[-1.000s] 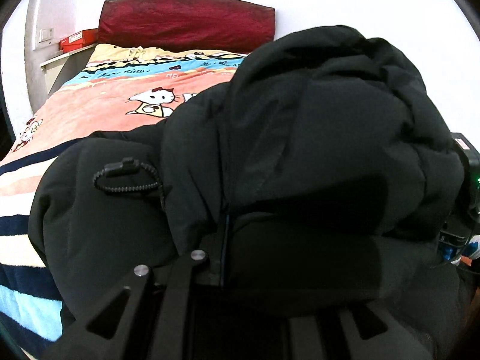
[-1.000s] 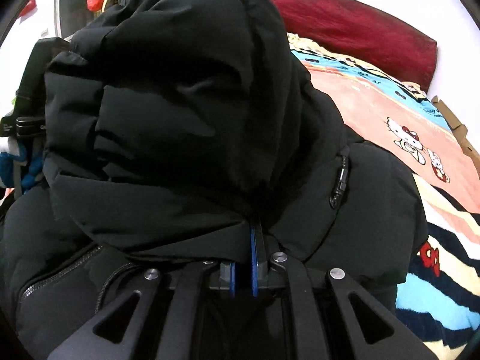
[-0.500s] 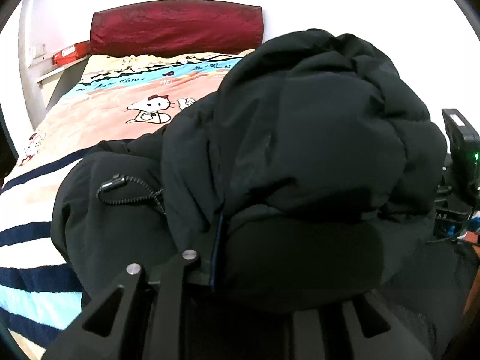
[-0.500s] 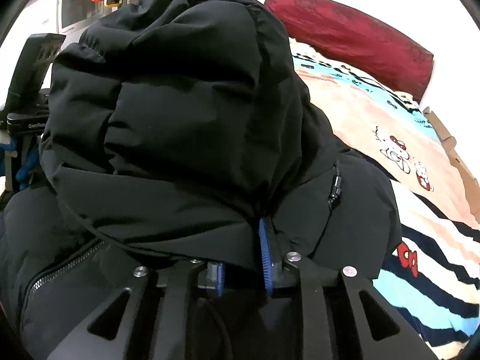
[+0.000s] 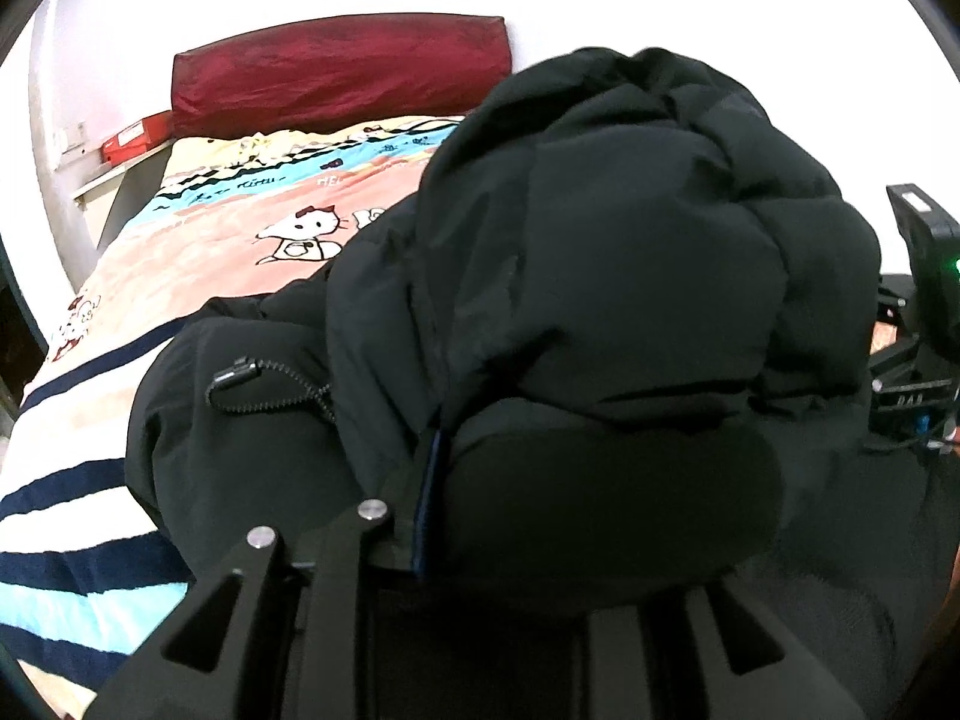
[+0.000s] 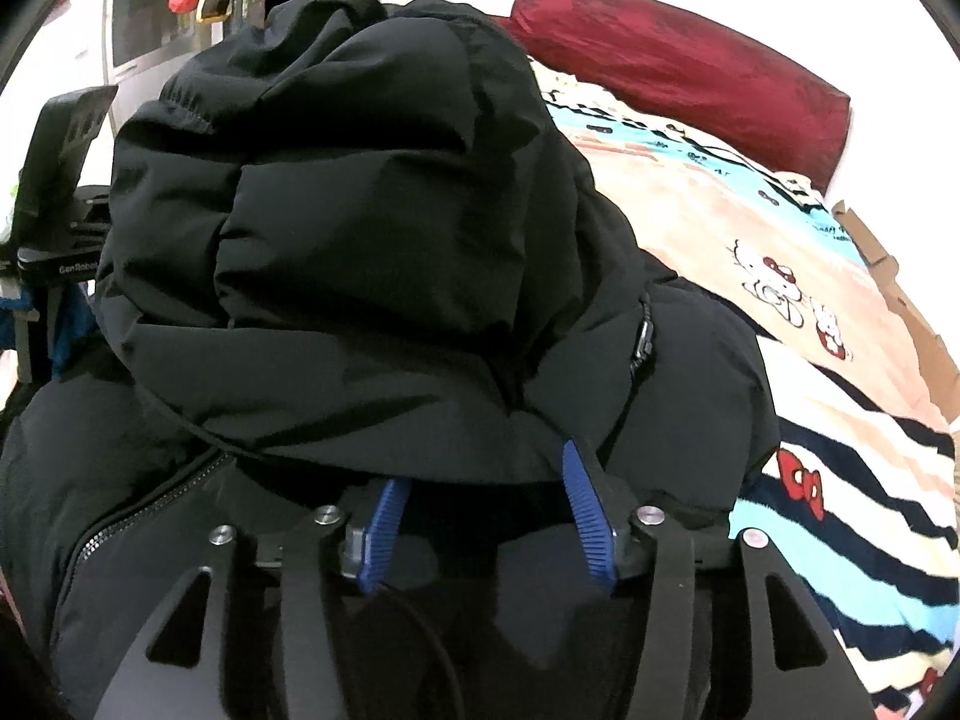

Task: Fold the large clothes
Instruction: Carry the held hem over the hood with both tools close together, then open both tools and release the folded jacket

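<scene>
We see a black puffer jacket piled in a tall lump on the near end of the bed, hood or upper part bunched high, lower part spread flat under it. In the right wrist view the same jacket fills the middle, with its front zipper running down at lower left and a pocket zip pull on the right side.

Left hand-held gripper: jaws opening, but only one blue pad edge shows, the other finger is buried under the fabric, so we cannot tell whether it grips the fold or has let go.

Right hand-held gripper: jaws opening, both blue pads visibly spread apart, jacket hem drooping over the gap above them; the pads do not pinch it.

A black elastic drawcord with toggle lies on the jacket's left part. The bed carries a striped cartoon-cat blanket and a dark red headboard cushion. A red box sits on a shelf beside the headboard. The other gripper's body shows at the right edge of the left wrist view.
</scene>
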`<state>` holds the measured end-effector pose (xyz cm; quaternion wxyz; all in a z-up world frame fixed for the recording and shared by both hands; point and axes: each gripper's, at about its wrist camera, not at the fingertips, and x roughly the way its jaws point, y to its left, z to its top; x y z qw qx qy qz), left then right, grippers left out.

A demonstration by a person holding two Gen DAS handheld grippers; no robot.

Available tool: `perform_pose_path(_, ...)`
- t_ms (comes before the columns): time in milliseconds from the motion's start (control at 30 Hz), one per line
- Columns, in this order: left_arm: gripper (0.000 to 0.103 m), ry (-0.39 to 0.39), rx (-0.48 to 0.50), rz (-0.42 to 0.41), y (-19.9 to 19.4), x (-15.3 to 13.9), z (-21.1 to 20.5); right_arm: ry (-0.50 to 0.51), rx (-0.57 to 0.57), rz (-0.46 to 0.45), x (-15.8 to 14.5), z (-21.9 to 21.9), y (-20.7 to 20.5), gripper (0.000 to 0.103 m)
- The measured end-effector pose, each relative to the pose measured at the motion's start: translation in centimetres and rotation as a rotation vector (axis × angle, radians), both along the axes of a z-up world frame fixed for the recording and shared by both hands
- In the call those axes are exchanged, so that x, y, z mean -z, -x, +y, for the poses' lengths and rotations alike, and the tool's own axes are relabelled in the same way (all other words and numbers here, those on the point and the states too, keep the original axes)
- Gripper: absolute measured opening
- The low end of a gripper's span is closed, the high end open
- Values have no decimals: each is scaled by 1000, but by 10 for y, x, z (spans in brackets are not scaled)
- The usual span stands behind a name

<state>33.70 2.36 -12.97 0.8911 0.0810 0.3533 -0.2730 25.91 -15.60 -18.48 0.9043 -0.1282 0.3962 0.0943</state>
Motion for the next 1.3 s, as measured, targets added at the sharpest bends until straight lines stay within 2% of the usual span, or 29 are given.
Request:
perform_pose_path(167, 25, -19, 18, -22, 7, 1, -2, -31, 20, 15, 4, -3, 6, 57)
perform_pose_path(200, 28, -28, 28, -38, 8, 1, -3, -34, 24, 17, 5, -3, 7, 57)
perform_pose_path(267, 43, -56, 61, -77, 15, 1, -5, -38, 28, 18, 4, -2, 11, 58)
perform_pose_path(300, 57, -67, 79, -83, 17, 2, -6, -41, 30, 16, 4, -1, 15, 58)
perform_pose_path(333, 66, -76, 91, -86, 18, 3, -6, -44, 33, 14, 2, -1, 17, 59)
perform_pose_path(400, 70, -67, 107, -83, 22, 2, 0, -53, 39, 10, 0, -2, 20, 60)
perform_pose_path(600, 71, 46, 103, -3, 33, -10, 34, -88, 50, 4, -10, -5, 31, 63)
perform_pose_path(767, 71, 129, 76, -52, 31, -59, 48, -140, 26, -48, -49, -6, 27, 63)
perform_pose_path(867, 71, 195, 51, -54, 5, -92, 39, -169, 7, -95, -80, -1, 8, 63)
perform_pose_path(967, 71, 251, 51, -30, -22, -110, 21, -189, -11, -134, -102, 8, -14, 63)
perform_pose_path(1067, 71, 226, 39, 16, -60, -112, -9, -201, -32, -163, -116, 22, -42, 63)
perform_pose_path(1167, 71, 209, 29, 44, -88, -106, -33, -201, -45, -157, -116, 38, -68, 63)
perform_pose_path(1233, 71, 191, 34, 71, -98, -96, -47, -204, -39, -128, -109, 43, -81, 63)
perform_pose_path(1300, 71, 153, 52, 94, -98, -79, -59, -201, -32, -56, -93, 45, -96, 63)
